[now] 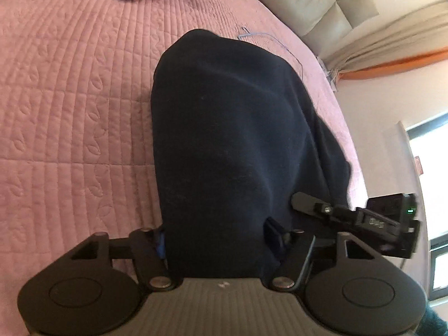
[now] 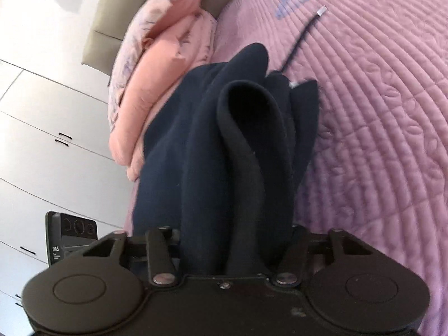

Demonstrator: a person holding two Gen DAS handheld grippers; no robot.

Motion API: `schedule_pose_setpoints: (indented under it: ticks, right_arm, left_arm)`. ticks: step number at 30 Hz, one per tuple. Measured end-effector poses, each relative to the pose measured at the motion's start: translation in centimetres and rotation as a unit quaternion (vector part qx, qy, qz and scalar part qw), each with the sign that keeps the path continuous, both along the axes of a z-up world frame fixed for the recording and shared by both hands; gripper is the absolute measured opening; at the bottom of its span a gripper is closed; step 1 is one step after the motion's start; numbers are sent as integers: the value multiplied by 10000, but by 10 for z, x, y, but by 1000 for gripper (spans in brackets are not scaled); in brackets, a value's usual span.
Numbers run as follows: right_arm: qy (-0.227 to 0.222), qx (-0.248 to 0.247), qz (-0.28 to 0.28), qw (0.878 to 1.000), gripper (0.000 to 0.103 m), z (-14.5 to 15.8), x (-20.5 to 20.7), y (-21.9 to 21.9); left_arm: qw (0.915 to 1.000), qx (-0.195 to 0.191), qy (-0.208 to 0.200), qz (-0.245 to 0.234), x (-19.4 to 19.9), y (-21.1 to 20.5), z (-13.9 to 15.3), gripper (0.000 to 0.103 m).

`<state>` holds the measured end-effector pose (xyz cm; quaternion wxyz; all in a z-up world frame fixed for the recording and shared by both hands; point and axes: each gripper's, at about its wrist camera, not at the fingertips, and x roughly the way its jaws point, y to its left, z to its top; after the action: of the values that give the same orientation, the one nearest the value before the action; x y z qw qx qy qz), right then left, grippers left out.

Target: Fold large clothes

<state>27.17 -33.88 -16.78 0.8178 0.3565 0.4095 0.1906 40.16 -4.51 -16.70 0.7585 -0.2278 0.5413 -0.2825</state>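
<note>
A dark navy garment [image 1: 229, 145] hangs over the pink quilted bed [image 1: 70, 112], held up by both grippers. My left gripper [image 1: 215, 240] is shut on the garment's edge; the cloth covers its fingertips. My right gripper shows at the right of the left wrist view [image 1: 350, 215], beside the cloth. In the right wrist view the garment [image 2: 224, 145] bunches in thick folds with a rolled hem, and my right gripper [image 2: 232, 246] is shut on it. A drawstring [image 2: 302, 36] with a white tip trails on the quilt [image 2: 378, 112].
A pink pillow [image 2: 168, 64] lies at the bed's head against a beige headboard [image 1: 308, 2]. White cupboards [image 2: 42, 126] stand to the left. A curtain [image 1: 392, 42] and a window [image 1: 431, 140] are to the right. A thin blue cord [image 1: 268, 39] lies on the quilt.
</note>
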Motion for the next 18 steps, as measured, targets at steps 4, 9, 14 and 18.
schedule_pose_setpoints:
  ticks: [4,9,14,18]
  right_arm:
    - [-51,0,-8,10000,52,25,-17,11]
    - [133,239,-43,9996,52,50,-36,35]
    - [64,345,145,9993,52,78,-60,62]
    - [-87,317,337,9989,52,105,-80,85]
  left_arm:
    - [9998,138,-126,-18,-13,-2,23,65]
    - [9993,232,-308,-13,-47,17,56,65]
    - [9976,380,-576,0,-84,36,98,66]
    - [9962,394,-769,94,-118,55,127,66]
